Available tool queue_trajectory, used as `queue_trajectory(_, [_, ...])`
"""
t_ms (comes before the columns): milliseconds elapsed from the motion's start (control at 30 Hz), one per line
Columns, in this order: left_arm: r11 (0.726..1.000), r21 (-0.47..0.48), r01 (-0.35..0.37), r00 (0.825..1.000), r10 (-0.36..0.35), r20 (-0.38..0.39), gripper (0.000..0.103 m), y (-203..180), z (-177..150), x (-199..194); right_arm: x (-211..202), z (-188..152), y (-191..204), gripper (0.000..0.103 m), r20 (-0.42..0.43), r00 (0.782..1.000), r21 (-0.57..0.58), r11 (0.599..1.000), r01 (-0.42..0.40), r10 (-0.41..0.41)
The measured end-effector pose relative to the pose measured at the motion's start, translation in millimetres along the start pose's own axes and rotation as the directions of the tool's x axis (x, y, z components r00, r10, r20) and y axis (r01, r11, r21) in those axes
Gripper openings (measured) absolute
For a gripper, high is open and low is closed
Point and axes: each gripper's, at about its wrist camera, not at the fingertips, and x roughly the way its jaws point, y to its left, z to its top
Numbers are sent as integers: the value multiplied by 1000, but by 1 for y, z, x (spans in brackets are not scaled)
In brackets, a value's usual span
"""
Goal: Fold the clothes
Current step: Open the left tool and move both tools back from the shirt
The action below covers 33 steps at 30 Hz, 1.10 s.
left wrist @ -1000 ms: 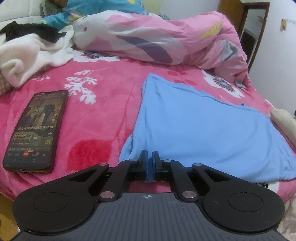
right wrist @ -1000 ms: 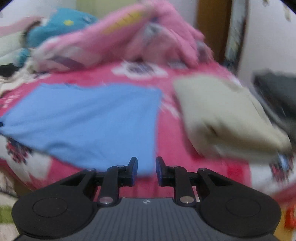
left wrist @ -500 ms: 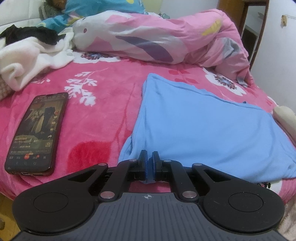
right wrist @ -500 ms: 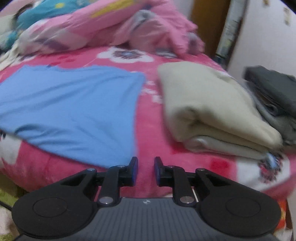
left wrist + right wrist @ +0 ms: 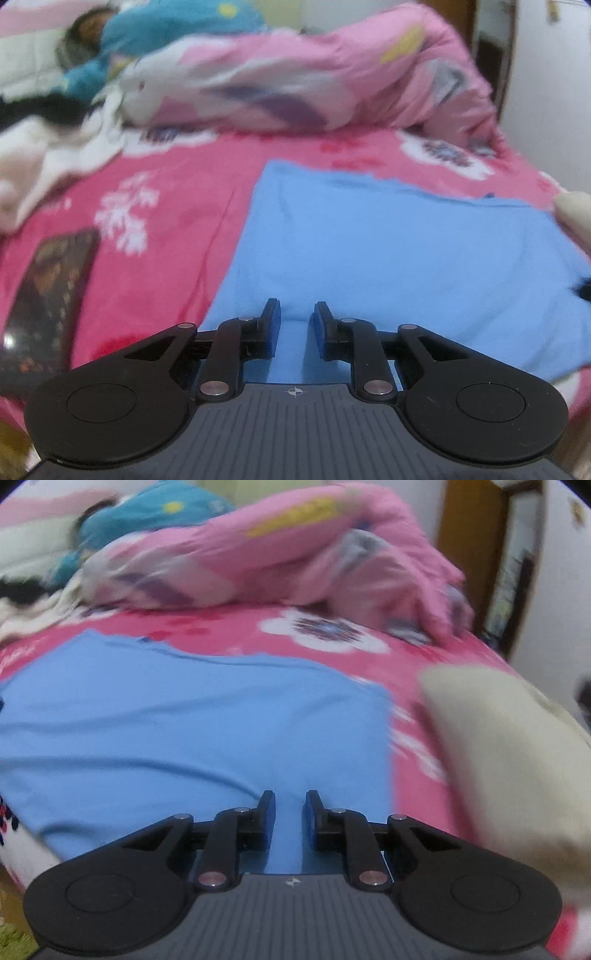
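A light blue garment (image 5: 388, 251) lies spread flat on the pink flowered bed cover (image 5: 166, 221). My left gripper (image 5: 297, 310) is over the garment's near left corner. Its jaws are opening, with a clear gap and blue cloth showing between and under the pads. In the right wrist view the same blue garment (image 5: 184, 720) fills the left and middle. My right gripper (image 5: 290, 799) hovers at its near right edge. Its jaws are closing but still apart, and cloth shows in the gap with no pad pressing on it.
A dark phone (image 5: 48, 295) lies left of the garment. A folded beige garment (image 5: 498, 746) sits right of it. A bunched pink quilt (image 5: 314, 74) runs along the back, with white cloth (image 5: 29, 162) at far left. The bed's front edge is just below both grippers.
The left jaws, shut on the blue cloth's edge before, have parted, and that gripper has moved forward. The right gripper has swung left from the beige stack to the blue garment, its gap narrower.
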Motion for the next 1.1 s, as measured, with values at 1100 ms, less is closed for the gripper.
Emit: queue_trajectory(1100, [993, -96, 64, 996, -59, 61, 22, 27, -3, -3, 59, 52, 27, 14, -56, 959, 64, 960, -273, 276])
